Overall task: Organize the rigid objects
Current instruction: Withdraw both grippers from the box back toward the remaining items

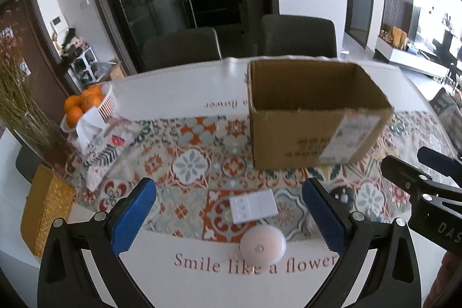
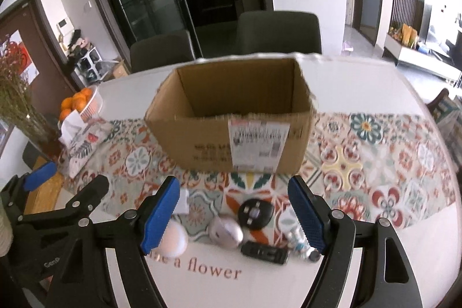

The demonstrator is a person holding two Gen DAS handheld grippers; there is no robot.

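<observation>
**Both grippers held spread above small items in front of an open carton**

An open cardboard box is seen standing on a patterned table runner laid over a white table; a printed label is stuck on its near wall, and no contents can be made out inside it. The left gripper is held with its blue pads spread wide and nothing pinched between them; below the gap a white rectangular switch panel is seen on the runner, and just nearer the camera a round white puck lies at the runner's edge. The right gripper is likewise held apart, nothing pressed by its pads; under its gap a black round disc, a silver oval object and a flat black bar-shaped device are clustered close together, well short of the box; small batteries or similar cylinders lie beside the right pad, too blurred to be named surely. At the table's far left a white basket of oranges is set beside a vase of dried stems; two grey chairs are drawn up behind the table.
</observation>
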